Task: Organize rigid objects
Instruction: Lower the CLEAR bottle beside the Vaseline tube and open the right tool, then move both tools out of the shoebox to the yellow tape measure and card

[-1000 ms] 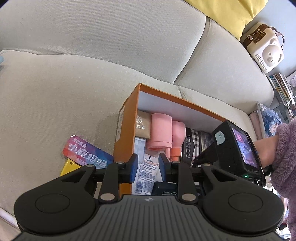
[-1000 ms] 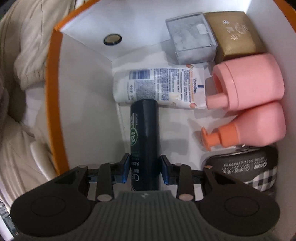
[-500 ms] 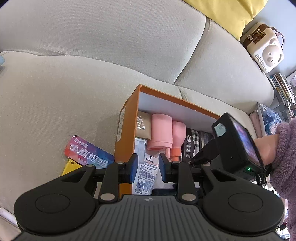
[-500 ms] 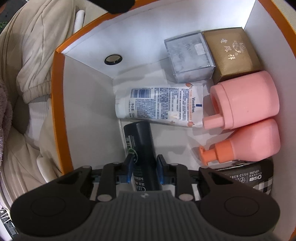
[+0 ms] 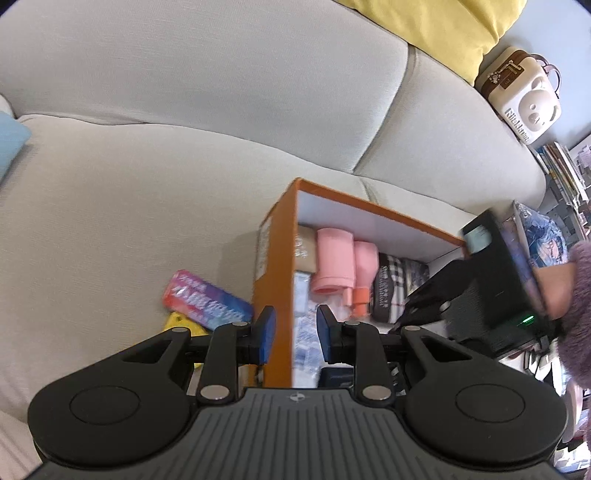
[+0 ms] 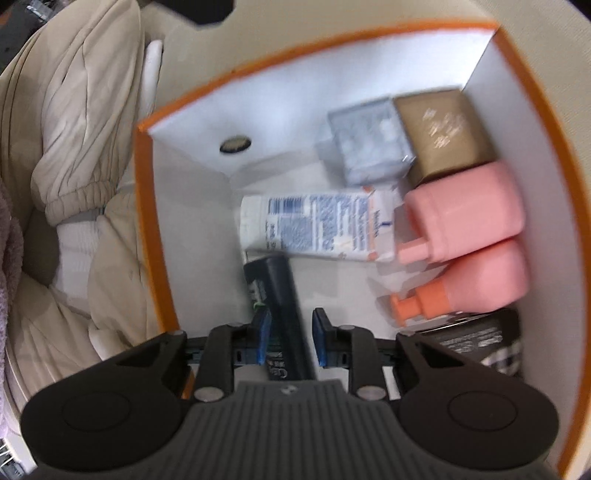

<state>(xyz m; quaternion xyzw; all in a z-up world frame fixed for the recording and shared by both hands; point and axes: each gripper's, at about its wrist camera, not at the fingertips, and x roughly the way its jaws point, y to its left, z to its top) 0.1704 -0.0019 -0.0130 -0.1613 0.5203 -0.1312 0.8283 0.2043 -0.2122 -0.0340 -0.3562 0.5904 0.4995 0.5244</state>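
An orange box [image 5: 274, 280] with a white inside [image 6: 192, 206] sits on the sofa. In it lie two pink pump bottles [image 6: 465, 218], a white tube [image 6: 317, 225], a gold box [image 6: 443, 129], a clear box [image 6: 365, 147], a checkered pouch [image 6: 491, 350] and a dark bottle [image 6: 284, 317]. My right gripper [image 6: 289, 338] is open above the box, its fingers apart on either side of the dark bottle lying on the box floor. My left gripper [image 5: 293, 334] is open and empty, straddling the box's near left wall.
A red-and-blue packet [image 5: 207, 301] and a yellow item [image 5: 181, 325] lie on the grey sofa seat [image 5: 110, 206] left of the box. A yellow cushion [image 5: 436, 33] and a bear-faced case [image 5: 524, 96] sit at the back right. Beige cloth [image 6: 74, 147] lies beside the box.
My right gripper has let go of the dark bottle and pulled back up out of the box; its fingers have spread. My left gripper shifted slightly left, with the box wall now between its fingers.
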